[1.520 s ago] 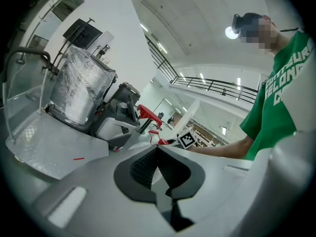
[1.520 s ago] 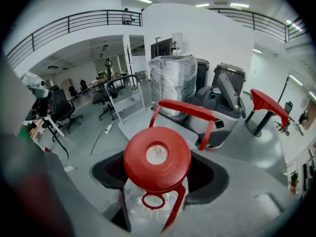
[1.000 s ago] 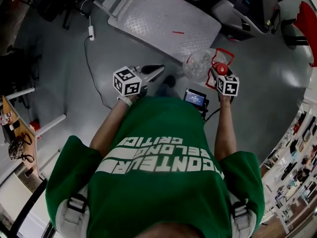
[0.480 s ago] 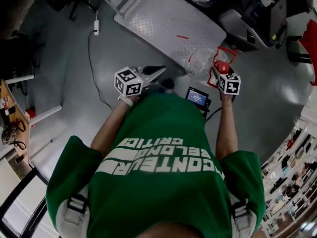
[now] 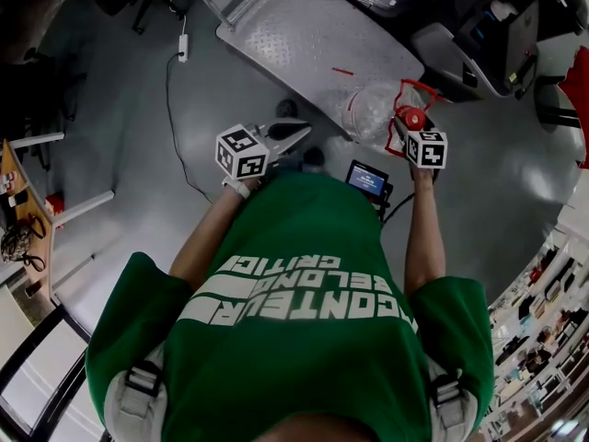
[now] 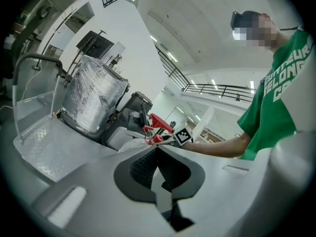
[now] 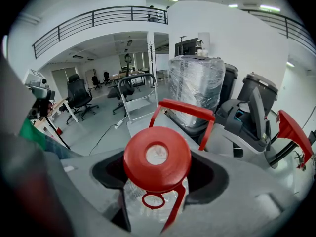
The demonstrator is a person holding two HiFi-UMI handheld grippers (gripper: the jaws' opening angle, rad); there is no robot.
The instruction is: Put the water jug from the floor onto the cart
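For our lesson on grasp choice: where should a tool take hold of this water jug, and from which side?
Grip the water jug at its narrow neck, coming in from the side. The wider red cap forms a ledge that should stop it slipping out; the right tool clamps exactly there.

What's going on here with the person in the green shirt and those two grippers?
A person holds a gripper in each hand. The right gripper is clamped on the neck of the clear water jug, just under its red cap, and holds it by the near edge of the cart. Whether the jug rests on anything can't be told. The left gripper is shut and empty, off to the side.
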